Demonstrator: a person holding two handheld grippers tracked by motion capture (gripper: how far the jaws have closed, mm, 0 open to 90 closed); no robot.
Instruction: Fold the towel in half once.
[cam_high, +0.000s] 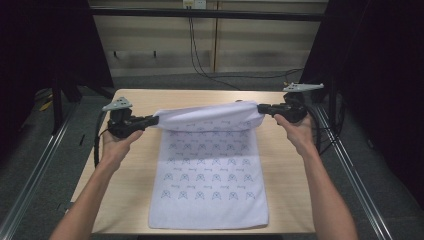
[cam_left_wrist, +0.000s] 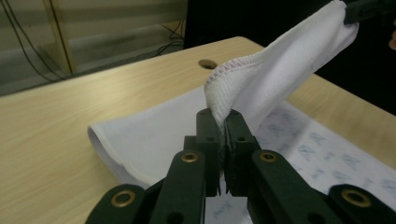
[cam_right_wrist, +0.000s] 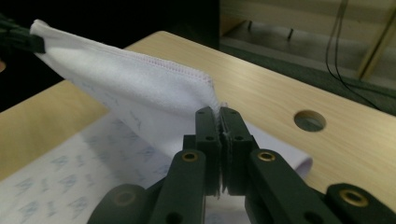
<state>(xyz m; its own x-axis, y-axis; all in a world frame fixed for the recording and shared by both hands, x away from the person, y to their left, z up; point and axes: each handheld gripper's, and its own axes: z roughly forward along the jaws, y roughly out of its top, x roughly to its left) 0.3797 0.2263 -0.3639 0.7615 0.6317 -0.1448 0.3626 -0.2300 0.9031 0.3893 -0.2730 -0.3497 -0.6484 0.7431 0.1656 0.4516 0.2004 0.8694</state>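
1. A white towel (cam_high: 210, 170) with a faint blue printed pattern lies lengthwise on the wooden bench (cam_high: 125, 180), its near edge close to the person's side.
2. The towel's far end is lifted off the bench, stretched between the two grippers and folding back over the flat part.
3. The left gripper (cam_high: 154, 120) has its fingers (cam_left_wrist: 208, 135) clamped together on the towel's far left corner, the stitched hem bunching just above them.
4. The right gripper (cam_high: 261, 108) has its fingers (cam_right_wrist: 233, 135) pinched on the far right corner.
5. A round hole (cam_right_wrist: 310, 120) in the bench lies beyond the raised edge.
6. Whether the lifted hem sags at its middle is hard to judge; it looks nearly taut.
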